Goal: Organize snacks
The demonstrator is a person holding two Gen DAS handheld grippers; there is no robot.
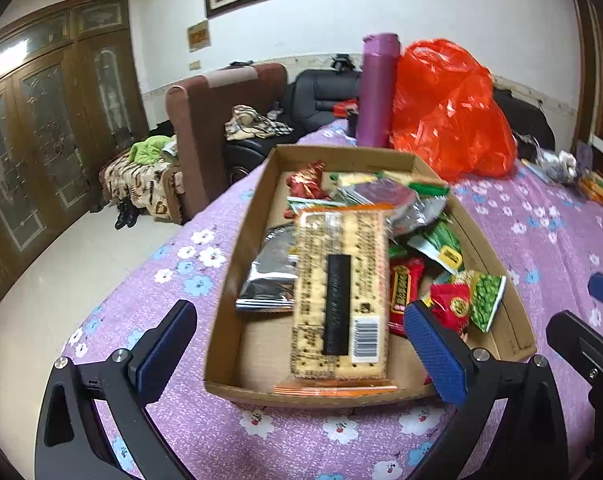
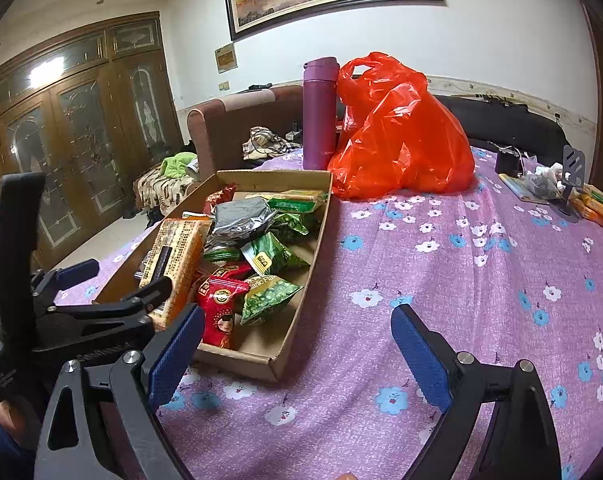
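Note:
A shallow cardboard box (image 1: 241, 216) (image 2: 285, 344) sits on the purple flowered tablecloth and holds several snack packs. A long cracker pack (image 1: 339, 296) (image 2: 177, 256) lies on top at the box's near left. Red packs (image 1: 449, 308) (image 2: 219, 304), green pea packs (image 1: 487, 296) (image 2: 271, 296) and silver packs (image 1: 269, 276) (image 2: 239, 216) fill the rest. My left gripper (image 1: 305, 344) is open and empty, its fingers spread either side of the cracker pack, just above the box's near end. It also shows in the right wrist view (image 2: 117, 284). My right gripper (image 2: 297, 352) is open and empty over the cloth beside the box's near right corner.
A purple flask (image 1: 377, 88) (image 2: 319, 112) and an orange plastic bag (image 1: 449, 108) (image 2: 397, 132) stand behind the box. Small packets and a phone stand (image 2: 573, 184) lie at the far right. The table edge falls away left, toward sofas and a wooden cabinet.

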